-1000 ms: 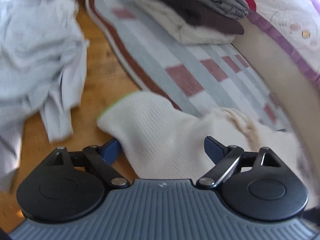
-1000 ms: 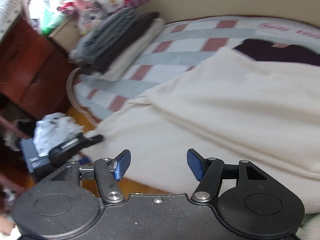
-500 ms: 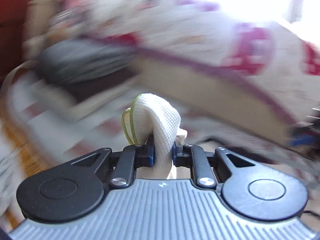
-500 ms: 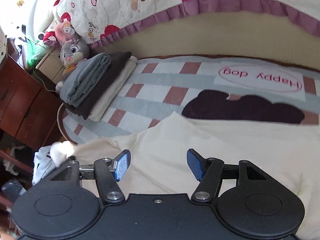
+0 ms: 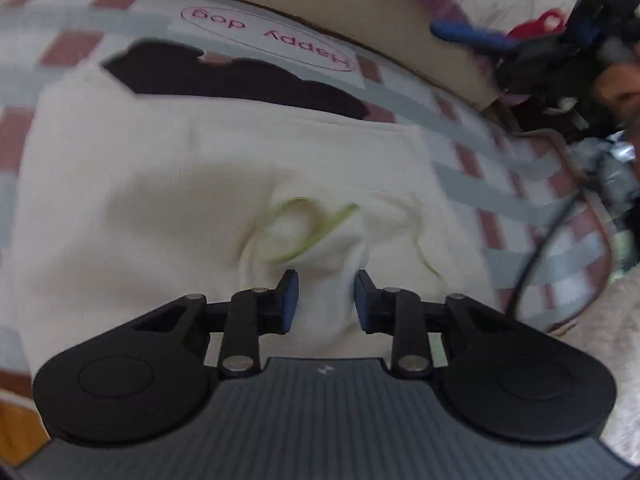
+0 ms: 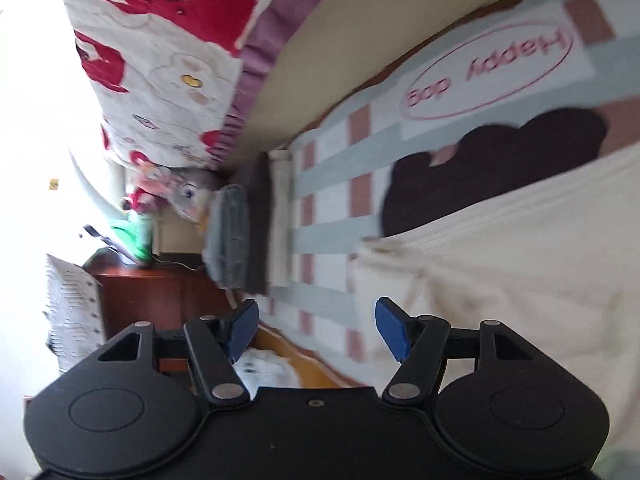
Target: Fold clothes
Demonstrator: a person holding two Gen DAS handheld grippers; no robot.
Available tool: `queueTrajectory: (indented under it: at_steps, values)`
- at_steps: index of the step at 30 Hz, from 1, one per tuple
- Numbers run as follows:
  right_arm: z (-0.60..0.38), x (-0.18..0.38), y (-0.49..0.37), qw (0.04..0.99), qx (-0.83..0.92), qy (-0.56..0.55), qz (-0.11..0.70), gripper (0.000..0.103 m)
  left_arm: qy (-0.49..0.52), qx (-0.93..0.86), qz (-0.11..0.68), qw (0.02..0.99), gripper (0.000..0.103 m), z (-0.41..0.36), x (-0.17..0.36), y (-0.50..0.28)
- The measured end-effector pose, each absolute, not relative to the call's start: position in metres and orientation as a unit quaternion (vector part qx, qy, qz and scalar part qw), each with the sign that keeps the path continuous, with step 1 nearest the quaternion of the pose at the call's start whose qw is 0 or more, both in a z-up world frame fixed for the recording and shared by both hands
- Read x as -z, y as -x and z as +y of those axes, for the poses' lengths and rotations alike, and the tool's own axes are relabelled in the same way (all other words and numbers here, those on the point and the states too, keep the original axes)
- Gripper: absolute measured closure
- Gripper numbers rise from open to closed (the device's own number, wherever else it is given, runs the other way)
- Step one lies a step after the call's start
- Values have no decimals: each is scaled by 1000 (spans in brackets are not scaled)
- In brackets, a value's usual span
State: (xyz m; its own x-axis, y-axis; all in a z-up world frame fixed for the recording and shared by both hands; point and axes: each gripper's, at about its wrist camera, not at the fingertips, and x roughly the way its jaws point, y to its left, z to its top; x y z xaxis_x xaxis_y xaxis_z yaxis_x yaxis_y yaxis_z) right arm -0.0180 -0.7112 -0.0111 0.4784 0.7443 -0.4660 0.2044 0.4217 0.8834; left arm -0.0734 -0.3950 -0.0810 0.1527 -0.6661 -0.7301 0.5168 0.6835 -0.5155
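Note:
A cream ribbed sweater [image 5: 160,184] lies spread on the striped "Happy dog" rug [image 5: 80,12]. Its green-edged cuff [image 5: 304,224] lies bunched on the sweater's body, just ahead of my left gripper [image 5: 325,300]. The left jaws stand partly apart with cream cloth loose between them, not pinched. My right gripper [image 6: 316,328] is open and empty, rolled sideways above the sweater's left edge [image 6: 520,248]. The right gripper also shows in the left wrist view [image 5: 500,44] at the top right, above the rug.
A stack of folded clothes [image 6: 248,232] sits at the rug's far end by a plush rabbit [image 6: 184,196]. A bed with a cartoon quilt [image 6: 168,52] borders the rug. A wooden cabinet [image 6: 160,300] and bare wood floor [image 6: 304,364] lie beyond.
My left gripper carried the pinched sleeve cuff over the sweater's body and opened, and the cuff now lies there. My right gripper has rolled sideways and stays open.

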Motion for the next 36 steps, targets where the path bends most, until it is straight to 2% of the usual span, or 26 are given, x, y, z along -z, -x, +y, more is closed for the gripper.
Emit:
queueTrajectory:
  at_steps: [2,3,4,6,12,15,20,21,22,23,25,27,31,33,34,36]
  values:
    - [-715,19,23,714,-185,-480,475,32,82,390,473,785,53,-363,66,81]
    - [-713,25,26,724,-190,-464,473,32,84,387,449,801,41,-347,58,85]
    - [-709,32,31,734,-191,-449,473,32,72,371,423,824,35,-332,53,87]
    - [-697,49,42,755,-184,-414,474,32,40,335,390,857,34,-309,49,89]
    - [-642,84,93,834,-130,-247,476,32,-58,301,466,830,39,-315,95,90]
    - [-622,87,118,859,-113,-154,476,32,-71,289,468,832,38,-314,111,106]
    - [-639,106,145,854,-78,-211,469,33,-65,286,468,834,36,-304,108,109]
    - [-641,112,148,857,-83,-220,459,37,-64,286,469,834,36,-303,108,110]
    - [-642,112,152,859,-107,-227,446,75,-65,285,470,833,36,-302,108,112]
    - [-642,107,158,860,-145,-233,430,94,-68,282,472,833,36,-302,106,113]
    - [-645,95,173,864,-211,-239,391,94,-72,280,479,829,36,-301,103,112]
    - [-656,84,188,879,-191,-231,372,94,-72,285,492,819,35,-299,102,109]
    - [-655,113,182,874,-112,-145,451,94,-75,275,521,805,34,-302,107,104]
    - [-655,121,183,872,-92,-133,462,93,-87,274,521,804,34,-304,105,105]
    - [-659,119,185,873,-85,-149,457,92,-92,275,517,805,34,-303,101,106]
    - [-668,109,188,876,-63,-163,449,81,-99,286,497,813,37,-301,90,109]
